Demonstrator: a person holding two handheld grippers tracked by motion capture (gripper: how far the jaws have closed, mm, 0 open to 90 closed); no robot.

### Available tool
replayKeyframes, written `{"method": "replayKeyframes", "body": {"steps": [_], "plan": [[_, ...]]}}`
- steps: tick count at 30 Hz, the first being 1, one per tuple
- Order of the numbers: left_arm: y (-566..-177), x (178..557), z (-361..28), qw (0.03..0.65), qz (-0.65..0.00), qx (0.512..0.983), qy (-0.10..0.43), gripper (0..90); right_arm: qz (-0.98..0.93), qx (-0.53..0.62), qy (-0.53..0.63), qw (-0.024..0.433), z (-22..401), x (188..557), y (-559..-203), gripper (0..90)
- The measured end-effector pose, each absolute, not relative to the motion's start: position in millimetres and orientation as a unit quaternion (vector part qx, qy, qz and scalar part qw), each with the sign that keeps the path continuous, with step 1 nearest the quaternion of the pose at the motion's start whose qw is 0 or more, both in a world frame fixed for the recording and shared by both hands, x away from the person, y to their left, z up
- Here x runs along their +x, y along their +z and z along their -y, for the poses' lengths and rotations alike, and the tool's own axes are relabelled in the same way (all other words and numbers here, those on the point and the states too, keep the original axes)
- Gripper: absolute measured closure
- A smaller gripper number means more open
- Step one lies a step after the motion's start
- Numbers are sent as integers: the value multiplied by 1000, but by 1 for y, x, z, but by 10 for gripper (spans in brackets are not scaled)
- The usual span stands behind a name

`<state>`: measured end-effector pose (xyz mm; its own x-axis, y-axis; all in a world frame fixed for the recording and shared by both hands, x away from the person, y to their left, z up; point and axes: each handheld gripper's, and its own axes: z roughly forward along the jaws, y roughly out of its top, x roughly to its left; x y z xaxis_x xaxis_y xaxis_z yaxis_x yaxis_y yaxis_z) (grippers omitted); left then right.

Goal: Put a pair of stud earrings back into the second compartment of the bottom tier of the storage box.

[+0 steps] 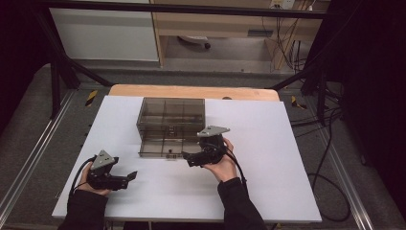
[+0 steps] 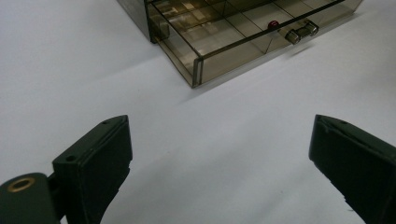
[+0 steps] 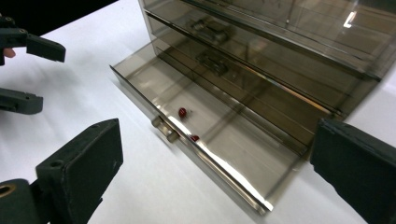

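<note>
A white table fills the middle of the high view, with grey floor around it, a black frame at the sides and cables at the right edge. A smoky clear drawer box sits on the table just above the frame's centre. Its bottom drawer is pulled out toward the lower edge; in the right gripper view it runs from centre left to lower right. A small metal knob sticks out from the drawer's front wall, and a tiny red bead lies on the drawer floor just behind it. A second red spot shows at the front wall, too small to tell whether it is a reflection.

The right gripper is held just below the drawer front, right of centre, its jaws spread wide with nothing between them. The left gripper rests at the lower left of the table, well apart from the box, jaws also wide and empty.
</note>
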<state>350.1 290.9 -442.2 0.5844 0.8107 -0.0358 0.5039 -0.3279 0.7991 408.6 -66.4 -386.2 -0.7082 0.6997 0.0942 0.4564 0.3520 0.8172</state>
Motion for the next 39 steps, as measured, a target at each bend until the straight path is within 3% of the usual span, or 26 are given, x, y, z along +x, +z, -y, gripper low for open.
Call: {"method": "replayKeyframes", "body": {"steps": [39], "plan": [[-444,351,-289,400,-414,797,185,66,-782,416,439,147,216,377,-430,2]]}}
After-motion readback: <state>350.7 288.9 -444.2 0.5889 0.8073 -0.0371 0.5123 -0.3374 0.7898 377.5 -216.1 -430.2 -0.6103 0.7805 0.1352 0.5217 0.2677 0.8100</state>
